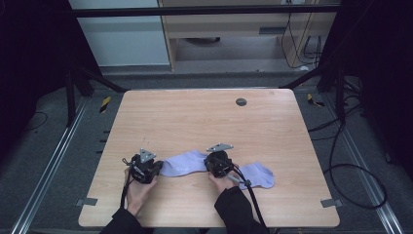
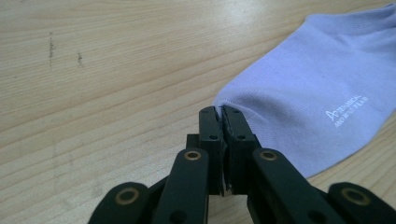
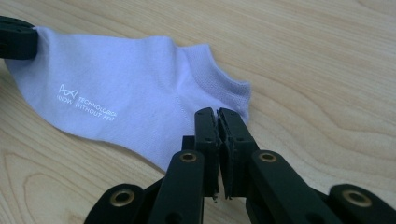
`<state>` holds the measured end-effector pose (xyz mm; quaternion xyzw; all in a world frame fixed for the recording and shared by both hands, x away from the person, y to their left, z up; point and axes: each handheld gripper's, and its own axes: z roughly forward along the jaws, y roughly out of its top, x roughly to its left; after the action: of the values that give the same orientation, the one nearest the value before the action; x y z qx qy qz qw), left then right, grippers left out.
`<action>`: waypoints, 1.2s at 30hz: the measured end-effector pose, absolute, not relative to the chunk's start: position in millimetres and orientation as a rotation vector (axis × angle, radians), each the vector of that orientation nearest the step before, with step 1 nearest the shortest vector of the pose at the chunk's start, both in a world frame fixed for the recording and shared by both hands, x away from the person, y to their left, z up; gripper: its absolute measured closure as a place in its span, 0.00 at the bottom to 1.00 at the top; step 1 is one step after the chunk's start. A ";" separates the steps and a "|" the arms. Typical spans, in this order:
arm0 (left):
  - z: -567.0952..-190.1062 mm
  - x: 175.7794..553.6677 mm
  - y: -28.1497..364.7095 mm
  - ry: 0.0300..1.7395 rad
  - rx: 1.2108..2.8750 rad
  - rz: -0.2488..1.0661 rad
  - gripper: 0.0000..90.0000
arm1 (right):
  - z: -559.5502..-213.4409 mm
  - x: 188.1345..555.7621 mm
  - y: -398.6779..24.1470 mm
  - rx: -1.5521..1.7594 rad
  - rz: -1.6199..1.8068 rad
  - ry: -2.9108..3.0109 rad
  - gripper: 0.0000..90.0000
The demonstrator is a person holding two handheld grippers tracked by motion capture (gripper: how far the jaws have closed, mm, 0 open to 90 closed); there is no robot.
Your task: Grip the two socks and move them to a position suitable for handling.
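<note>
A lavender ankle sock [image 1: 184,163] lies flat on the wooden table [image 1: 204,117], near the front edge. My left gripper [image 1: 159,167] is at its toe end, and there the jaws stand together with the sock's edge [image 2: 261,93] pinched at their tips [image 2: 219,110]. My right gripper [image 1: 210,164] is at the other end, its jaws shut on the cuff edge of the same sock [image 3: 140,88] at the tips [image 3: 217,112]. The left gripper's black jaw [image 3: 16,37] holds the toe at the far left of the right gripper view.
A second lavender sock [image 1: 259,175] lies just right of the right gripper, with that gripper's cable [image 1: 251,192] trailing across it toward the front edge. A grey round grommet [image 1: 241,102] sits near the table's far edge.
</note>
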<state>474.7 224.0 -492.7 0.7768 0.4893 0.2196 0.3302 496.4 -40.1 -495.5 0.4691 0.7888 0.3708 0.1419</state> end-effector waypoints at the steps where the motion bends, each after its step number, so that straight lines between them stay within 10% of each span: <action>1: -493.2 474.6 223.7 1.281 2.032 0.587 0.94 | -496.4 496.1 -40.1 1.358 1.072 2.274 0.94; 15: -461.6 463.1 226.5 1.234 1.899 0.633 0.61 | -456.7 488.5 -90.0 1.338 1.214 2.098 0.66; 36: -443.4 454.9 157.8 1.084 1.976 0.476 0.53 | -441.0 465.7 -205.3 1.402 1.064 2.054 0.57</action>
<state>454.9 157.8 -443.4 0.7837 0.4300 0.1888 0.4066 465.7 -205.3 -441.0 0.5060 0.7412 0.3842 0.2166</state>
